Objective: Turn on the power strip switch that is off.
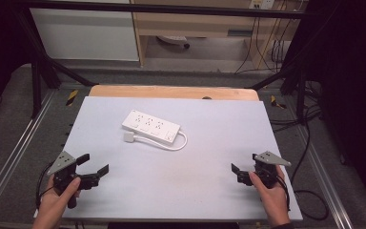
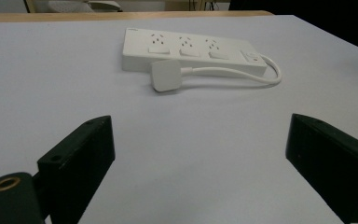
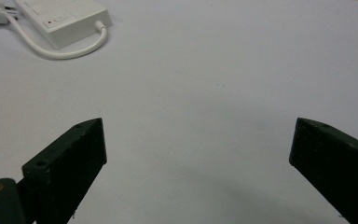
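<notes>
Gaping wide, left tongs (image 1: pixel 95 164) and right tongs (image 1: pixel 243 164) hold nothing, well apart from the power strip (image 1: pixel 150 126).

Left gripper (image 1: pixel 95 164) held low in left hand (image 1: pixel 57 198), jaws wide — right gripper (image 1: pixel 244 168) likewise, jaws spread

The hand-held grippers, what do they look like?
Each hand-held gripper, left and right, is black with two blocky black jaws, a grey three-cornered plate on top and a thin black cable trailing off. In the gripper views, small screw holes dot the jaws. No sleeves are seen.
</notes>
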Action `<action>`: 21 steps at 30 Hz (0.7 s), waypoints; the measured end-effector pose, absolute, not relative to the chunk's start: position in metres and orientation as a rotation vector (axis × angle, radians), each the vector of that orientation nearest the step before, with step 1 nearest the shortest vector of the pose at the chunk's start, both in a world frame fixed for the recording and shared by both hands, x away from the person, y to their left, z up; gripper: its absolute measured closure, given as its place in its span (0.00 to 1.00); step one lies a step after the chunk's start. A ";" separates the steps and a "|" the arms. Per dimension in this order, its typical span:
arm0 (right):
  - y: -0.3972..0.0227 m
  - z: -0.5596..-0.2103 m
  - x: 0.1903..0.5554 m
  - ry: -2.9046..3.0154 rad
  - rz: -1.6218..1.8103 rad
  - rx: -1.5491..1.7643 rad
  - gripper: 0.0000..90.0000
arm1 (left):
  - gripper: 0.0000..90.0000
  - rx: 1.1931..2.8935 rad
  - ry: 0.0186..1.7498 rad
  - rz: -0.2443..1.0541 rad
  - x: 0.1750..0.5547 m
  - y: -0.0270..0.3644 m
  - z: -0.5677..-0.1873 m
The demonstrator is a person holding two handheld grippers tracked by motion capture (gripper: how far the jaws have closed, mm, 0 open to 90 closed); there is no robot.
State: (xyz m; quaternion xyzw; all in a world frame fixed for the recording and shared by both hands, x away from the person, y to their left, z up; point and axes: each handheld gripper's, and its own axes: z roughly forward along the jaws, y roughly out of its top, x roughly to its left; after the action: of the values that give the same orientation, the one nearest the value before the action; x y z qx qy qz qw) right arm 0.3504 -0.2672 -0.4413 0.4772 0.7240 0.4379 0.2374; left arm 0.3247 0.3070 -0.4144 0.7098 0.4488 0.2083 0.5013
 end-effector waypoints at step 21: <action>-0.260 -0.438 0.348 1.985 1.176 1.268 0.05 | 0.08 1.706 1.084 0.512 0.351 0.311 -0.389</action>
State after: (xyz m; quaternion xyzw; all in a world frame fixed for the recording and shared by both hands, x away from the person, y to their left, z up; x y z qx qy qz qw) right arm 0.3476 -0.2601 -0.4379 0.4660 0.7298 0.4322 0.2518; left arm 0.3514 0.3106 -0.3889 0.7067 0.4491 0.2120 0.5039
